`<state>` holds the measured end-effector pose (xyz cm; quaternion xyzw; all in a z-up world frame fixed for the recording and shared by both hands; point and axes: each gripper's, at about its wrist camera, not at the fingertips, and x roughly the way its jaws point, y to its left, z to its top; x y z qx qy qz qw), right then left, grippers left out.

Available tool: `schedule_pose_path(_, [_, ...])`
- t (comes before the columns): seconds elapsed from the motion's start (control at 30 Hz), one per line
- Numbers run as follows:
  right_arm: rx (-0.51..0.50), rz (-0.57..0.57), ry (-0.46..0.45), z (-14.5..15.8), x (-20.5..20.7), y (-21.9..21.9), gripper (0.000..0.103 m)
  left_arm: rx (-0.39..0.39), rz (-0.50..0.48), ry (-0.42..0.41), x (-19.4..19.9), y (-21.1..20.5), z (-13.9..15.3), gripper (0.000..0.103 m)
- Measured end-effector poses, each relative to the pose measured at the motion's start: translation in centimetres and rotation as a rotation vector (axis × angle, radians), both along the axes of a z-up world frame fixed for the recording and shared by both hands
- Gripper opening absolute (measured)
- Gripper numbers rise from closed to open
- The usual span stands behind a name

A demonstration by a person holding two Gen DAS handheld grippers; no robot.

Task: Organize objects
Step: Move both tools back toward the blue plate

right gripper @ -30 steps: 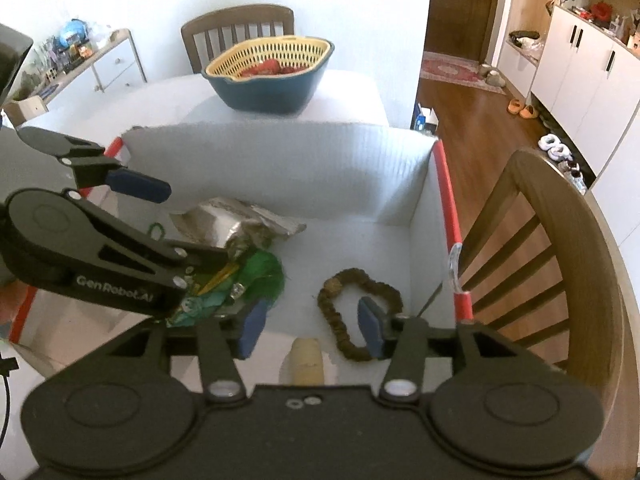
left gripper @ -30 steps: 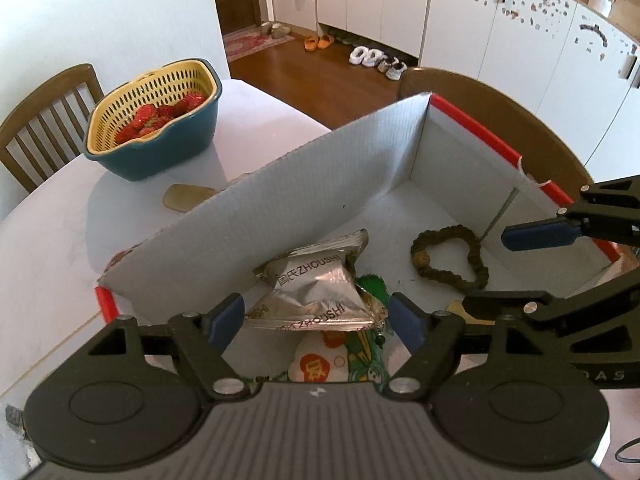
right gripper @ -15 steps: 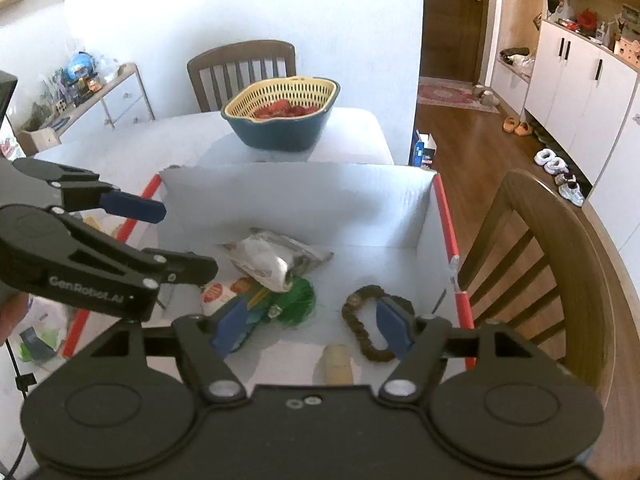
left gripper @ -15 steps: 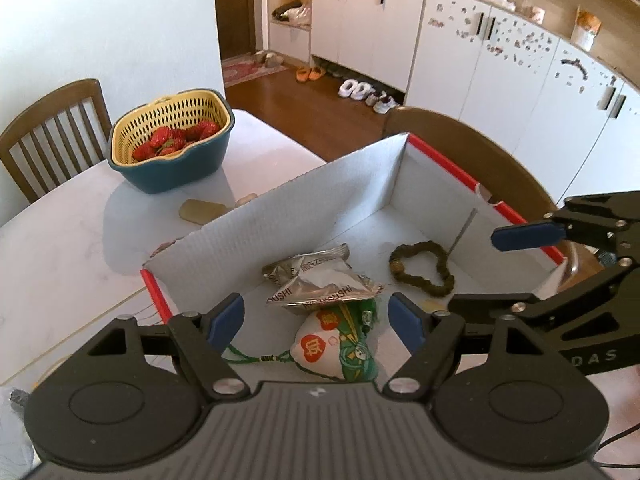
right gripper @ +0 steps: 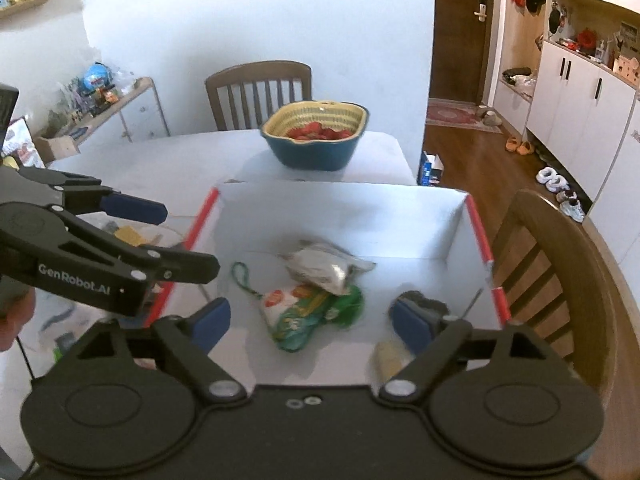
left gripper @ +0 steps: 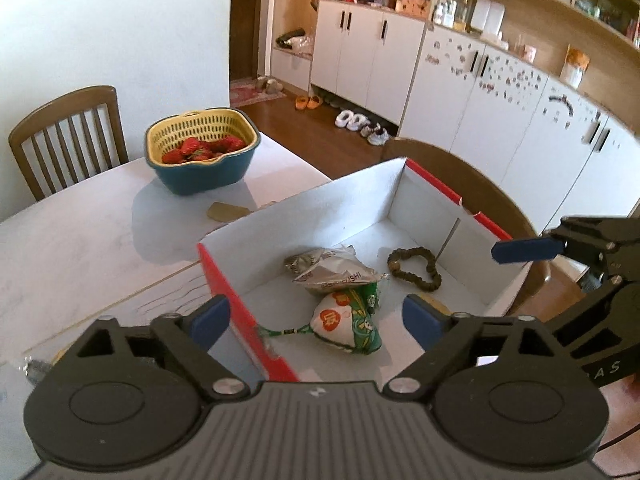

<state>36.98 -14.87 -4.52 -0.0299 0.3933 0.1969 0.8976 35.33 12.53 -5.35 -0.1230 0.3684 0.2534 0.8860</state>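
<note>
An open white box with red edges [left gripper: 224,276] [right gripper: 478,232] stands on the table. In it lie a silver snack packet [left gripper: 332,270] [right gripper: 320,268], a green and white pouch with a cord [left gripper: 350,322] [right gripper: 298,320], a brown bead bracelet [left gripper: 416,268] [right gripper: 424,302] and a small yellowish piece [right gripper: 388,360]. My left gripper [left gripper: 316,318] is open and empty above the box's near left corner. My right gripper [right gripper: 308,318] is open and empty above the box's near side. Each gripper shows in the other's view.
A blue and yellow basket of strawberries [left gripper: 200,160] [right gripper: 316,140] sits on the white table [left gripper: 80,248] beyond the box. A tan flat piece [left gripper: 226,211] lies near it. Wooden chairs stand at the far side [left gripper: 66,132] and right [right gripper: 560,280]. Small clutter lies left of the box [right gripper: 128,236].
Both grippers have risen and drawn back from the box, so the whole box now shows. The right gripper's jaws have opened wider. The items in the box have stayed put.
</note>
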Motion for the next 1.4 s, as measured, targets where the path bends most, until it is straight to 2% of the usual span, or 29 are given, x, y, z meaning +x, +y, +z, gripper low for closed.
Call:
schedule_pose_path(0.13, [-0.001, -0.006, -0.02, 0.6, -1.3, 1.8, 0.09, -0.006, 0.013, -0.03, -2.5, 0.1, 0.7, 0.102])
schedule_pose_path(0.33, [0.011, -0.001, -0.042, 1.4, -3.0, 5.0, 0.09, -0.014, 0.021, -0.057, -6.2, 0.6, 1.5, 0.103])
schedule_pose_path(0.47, [0.024, 0.0, -0.044, 1.5, -3.7, 7.1, 0.092, 0.021, 0.048, -0.076, -8.7, 1.2, 1.8, 0.103])
schedule_pose_path(0.67, [0.025, 0.014, -0.04, 1.3, -4.8, 10.6, 0.094, 0.069, 0.074, -0.056, -12.0, 2.1, 1.9, 0.103])
schedule_pose_path(0.83, [0.025, 0.024, -0.026, 0.7, -5.4, 13.2, 0.095, 0.063, 0.103, -0.057, -15.2, 3.7, 1.8, 0.103])
schedule_pose_path(1.1, [0.017, 0.041, 0.004, -0.2, -5.9, 17.0, 0.095, 0.045, 0.175, -0.068, -20.6, 7.2, 0.9, 0.103])
schedule_pose_path(1.23, [0.02, 0.047, 0.03, -0.7, -6.0, 18.5, 0.095, 0.073, 0.201, -0.034, -22.4, 8.6, -0.4, 0.103])
schedule_pose_path(1.4, [-0.015, 0.06, 0.054, -1.6, -6.1, 20.7, 0.095, 0.091, 0.185, 0.017, -24.0, 9.2, -3.3, 0.103])
